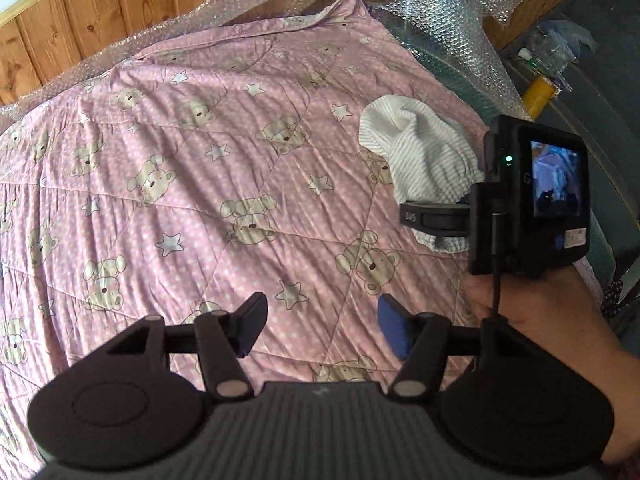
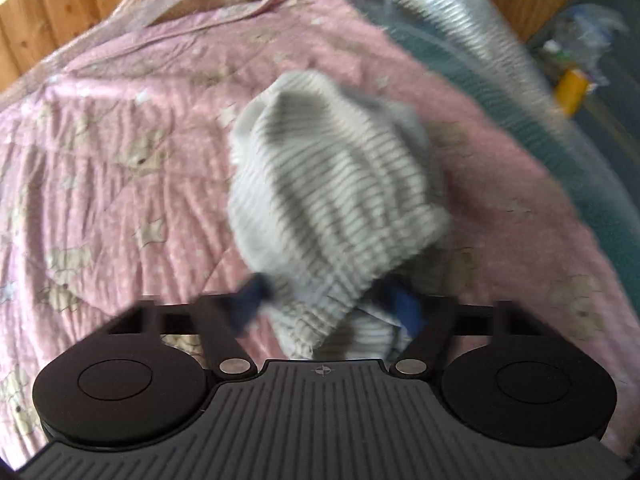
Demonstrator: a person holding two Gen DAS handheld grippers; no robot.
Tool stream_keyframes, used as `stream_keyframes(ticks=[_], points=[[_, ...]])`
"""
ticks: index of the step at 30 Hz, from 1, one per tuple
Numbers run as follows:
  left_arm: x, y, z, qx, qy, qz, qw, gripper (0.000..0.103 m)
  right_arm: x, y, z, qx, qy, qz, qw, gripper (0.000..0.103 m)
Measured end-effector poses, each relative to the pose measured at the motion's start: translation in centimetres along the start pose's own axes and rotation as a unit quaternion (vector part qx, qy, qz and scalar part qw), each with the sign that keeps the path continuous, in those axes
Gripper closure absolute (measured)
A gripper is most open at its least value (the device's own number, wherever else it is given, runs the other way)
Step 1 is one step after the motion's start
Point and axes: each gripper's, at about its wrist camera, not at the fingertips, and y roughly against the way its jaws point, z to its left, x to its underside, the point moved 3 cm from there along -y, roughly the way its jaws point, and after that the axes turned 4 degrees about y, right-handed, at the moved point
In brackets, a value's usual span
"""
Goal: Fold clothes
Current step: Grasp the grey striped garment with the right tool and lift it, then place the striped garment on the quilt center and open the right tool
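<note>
A white garment with thin grey stripes (image 1: 416,152) lies bunched on the pink bear-print quilt (image 1: 200,184) at the right side. My left gripper (image 1: 322,328) is open and empty, above the quilt, well short of the garment. My right gripper (image 2: 332,304) has the garment (image 2: 332,184) bunched between its fingers; the view is blurred with motion, and the jaws stand fairly wide apart. In the left wrist view the right gripper's body (image 1: 528,196) shows at the garment's near edge.
Bubble wrap (image 1: 448,12) lies along the quilt's far and right edges. A wooden panel wall (image 1: 80,20) stands behind. A yellow object (image 1: 538,96) and plastic clutter lie on the dark floor at the far right.
</note>
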Motion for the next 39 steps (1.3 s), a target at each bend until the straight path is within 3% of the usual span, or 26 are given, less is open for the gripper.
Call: stream_keyframes(ticks=[1, 6, 9, 12, 14, 19, 21, 22, 24, 28, 35, 39], points=[[0.0, 0.2, 0.5, -0.006, 0.01, -0.003, 0.9999, 0.041, -0.4, 0.6, 0.4, -0.025, 0.007, -0.016, 1.0, 0.099], [0.7, 2.9, 6.1, -0.055, 0.093, -0.035, 0.9935, 0.042, -4.3, 8.9, 7.4, -0.154, 0.062, -0.11, 0.98, 0.099], [1.2, 5.3, 10.4, -0.081, 0.153, -0.06, 0.983, 0.042, -6.8, 14.4, 13.2, -0.23, 0.098, -0.155, 0.956, 0.099], [1.6, 7.6, 14.2, -0.103, 0.198, -0.083, 0.9713, 0.042, -9.1, 20.0, 18.9, -0.304, 0.133, -0.198, 0.922, 0.099], [2.1, 8.7, 16.3, -0.114, 0.221, -0.093, 0.964, 0.042, -9.8, 20.8, 23.1, -0.321, 0.155, -0.195, 0.914, 0.099], [5.0, 9.5, 19.9, -0.131, 0.256, -0.084, 0.9542, 0.042, -5.9, 14.2, 28.3, -0.303, 0.187, -0.079, 0.931, 0.094], [6.7, 9.6, 20.6, -0.126, 0.257, -0.075, 0.9552, 0.041, -4.3, 11.6, 30.3, -0.295, 0.198, -0.032, 0.934, 0.074], [7.4, 9.4, 20.7, -0.121, 0.256, -0.069, 0.9565, 0.041, -3.5, 10.3, 31.2, -0.29, 0.204, -0.008, 0.935, 0.069], [7.9, 8.9, 20.7, -0.118, 0.251, -0.054, 0.9593, 0.041, -1.5, 10.2, 29.2, -0.301, 0.165, -0.003, 0.939, 0.051], [8.3, 8.3, 19.6, -0.128, 0.23, -0.043, 0.9637, 0.041, 0.2, 11.6, 26.2, -0.275, 0.158, -0.011, 0.948, 0.047], [8.9, 7.8, 16.1, -0.142, 0.189, -0.036, 0.971, 0.039, 3.1, 14.2, 21.0, -0.227, 0.15, -0.026, 0.962, 0.024], [10.3, 8.4, 14.8, -0.133, 0.189, -0.034, 0.9725, 0.038, 4.7, 15.7, 18.0, -0.199, 0.145, -0.035, 0.969, 0.024]])
